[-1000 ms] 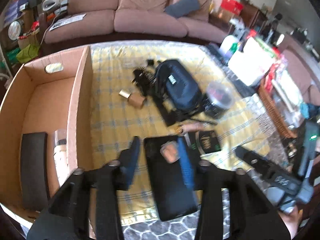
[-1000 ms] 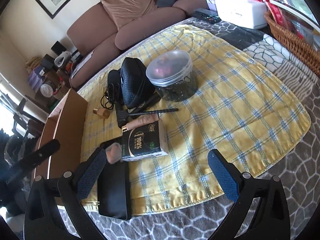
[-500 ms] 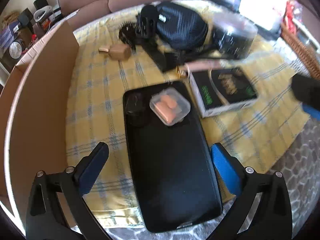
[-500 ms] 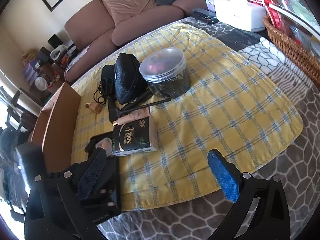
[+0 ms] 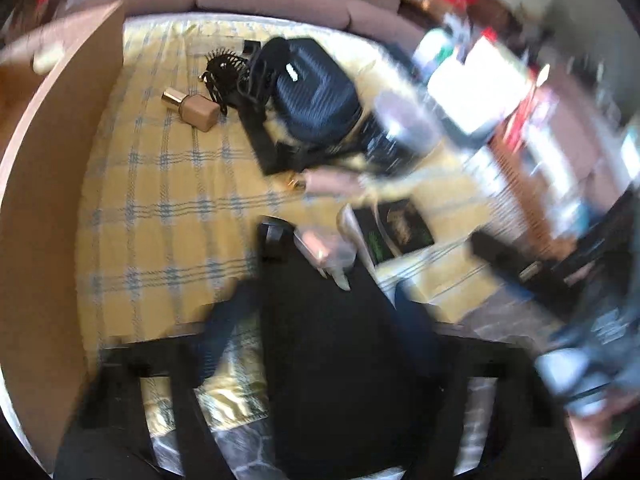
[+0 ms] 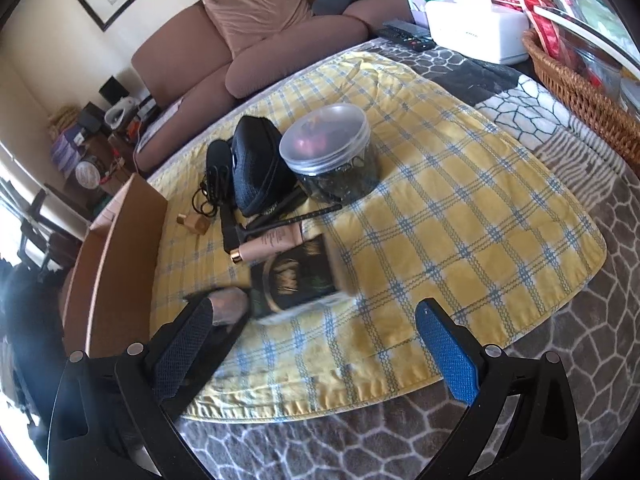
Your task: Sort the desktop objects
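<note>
A long black slab [image 5: 332,360] lies at the near edge of the yellow checked cloth [image 5: 168,208], with a small clear case [image 5: 324,248] of pink pieces on its far end. My left gripper [image 5: 320,332] straddles the slab and its jaws are closing. The fingers stand at its two long sides, and heavy blur hides any contact. A black and gold box [image 6: 296,280] beside the slab looks smeared. My right gripper [image 6: 316,320] hangs open over the cloth's front edge, holding nothing. The slab's end [image 6: 224,340] shows behind its left finger.
An open cardboard box [image 5: 52,200] stands along the left. Further back lie a tan bottle [image 5: 196,110], a black pouch [image 5: 316,100], a beige tube [image 6: 268,244] and a clear-lidded jar [image 6: 328,144]. A wicker basket [image 6: 580,80] and a white box [image 6: 476,28] sit at the right.
The left gripper opened wide, dropped toward the black slab, and its jaws have come in around it. The black and gold box has shifted right. The right gripper stayed still.
</note>
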`<state>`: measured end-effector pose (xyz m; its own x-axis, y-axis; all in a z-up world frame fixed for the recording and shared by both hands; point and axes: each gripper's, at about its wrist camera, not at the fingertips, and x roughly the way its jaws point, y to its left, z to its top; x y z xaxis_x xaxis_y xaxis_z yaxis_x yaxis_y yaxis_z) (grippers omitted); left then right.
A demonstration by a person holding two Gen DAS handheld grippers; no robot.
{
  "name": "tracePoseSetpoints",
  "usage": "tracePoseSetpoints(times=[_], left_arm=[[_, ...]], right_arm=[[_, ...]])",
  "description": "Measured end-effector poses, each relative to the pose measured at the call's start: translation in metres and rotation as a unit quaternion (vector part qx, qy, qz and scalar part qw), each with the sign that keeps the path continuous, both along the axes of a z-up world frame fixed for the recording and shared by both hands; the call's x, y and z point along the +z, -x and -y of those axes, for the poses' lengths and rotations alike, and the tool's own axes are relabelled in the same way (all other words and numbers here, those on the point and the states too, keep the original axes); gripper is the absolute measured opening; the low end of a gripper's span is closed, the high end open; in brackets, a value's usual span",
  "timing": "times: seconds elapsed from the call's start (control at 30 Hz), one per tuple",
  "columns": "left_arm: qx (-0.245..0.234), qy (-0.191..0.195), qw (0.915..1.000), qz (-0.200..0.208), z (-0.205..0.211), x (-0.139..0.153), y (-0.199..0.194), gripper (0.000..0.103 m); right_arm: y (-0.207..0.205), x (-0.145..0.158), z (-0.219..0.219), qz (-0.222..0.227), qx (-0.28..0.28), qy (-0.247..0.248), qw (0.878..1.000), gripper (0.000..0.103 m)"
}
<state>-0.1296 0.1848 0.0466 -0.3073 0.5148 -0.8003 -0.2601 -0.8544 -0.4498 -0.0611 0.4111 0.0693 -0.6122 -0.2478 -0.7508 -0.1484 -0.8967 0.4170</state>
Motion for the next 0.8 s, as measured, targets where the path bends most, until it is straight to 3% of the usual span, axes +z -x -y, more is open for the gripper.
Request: tracePoseSetpoints(times=[0.03, 0.1, 0.2, 0.27, 0.33, 0.43, 0.53, 0.6, 0.67, 0.8], left_arm=[[0.005, -0.030, 0.9993, 0.019, 0.006, 0.002, 0.004, 0.022], [0.018, -0.061, 0.9971, 0.040, 0.013, 0.006, 0.012, 0.023], [0.018, -0.040, 0.9987, 0.025, 0.015, 0.010, 0.016, 0.025], [0.015, -0.015, 0.9995, 0.023, 0.012, 0.006, 0.013, 0.045], [0.008, 0.010, 0.9997, 0.019, 0.007, -0.002, 0.004, 0.054], [-0.006, 0.017, 0.9993, 0.031, 0.001, -0.019, -0.013, 0.057], [-0.001, -0.004, 0.9982, 0.059, 0.003, -0.037, -0.024, 0.057], [-0.006, -0.001, 0.9990, 0.044, 0.001, -0.038, -0.035, 0.057], [-0.026, 0.034, 0.9990, 0.015, -0.009, -0.036, -0.046, 0.057], [-0.032, 0.061, 0.9973, -0.025, -0.018, -0.023, -0.051, 0.057]], right_arm=[[-0.001, 0.000, -0.002, -0.002, -0.003, 0.007, 1.000, 0.103], [-0.001, 0.001, -0.006, -0.004, -0.009, 0.015, 1.000, 0.103], [-0.003, -0.001, -0.011, -0.003, -0.017, 0.026, 1.000, 0.103], [-0.004, -0.002, -0.013, 0.000, -0.021, 0.026, 0.999, 0.103], [-0.005, -0.002, -0.014, 0.004, -0.021, 0.019, 1.000, 0.103], [-0.005, -0.003, -0.012, 0.020, 0.000, -0.017, 1.000, 0.102], [-0.007, -0.009, -0.006, 0.030, 0.032, -0.034, 0.998, 0.100], [-0.009, -0.015, 0.001, 0.037, 0.055, -0.040, 0.997, 0.096], [-0.009, -0.018, 0.008, 0.041, 0.068, -0.056, 0.995, 0.088], [-0.004, -0.020, 0.022, 0.038, 0.086, -0.088, 0.992, 0.074]])
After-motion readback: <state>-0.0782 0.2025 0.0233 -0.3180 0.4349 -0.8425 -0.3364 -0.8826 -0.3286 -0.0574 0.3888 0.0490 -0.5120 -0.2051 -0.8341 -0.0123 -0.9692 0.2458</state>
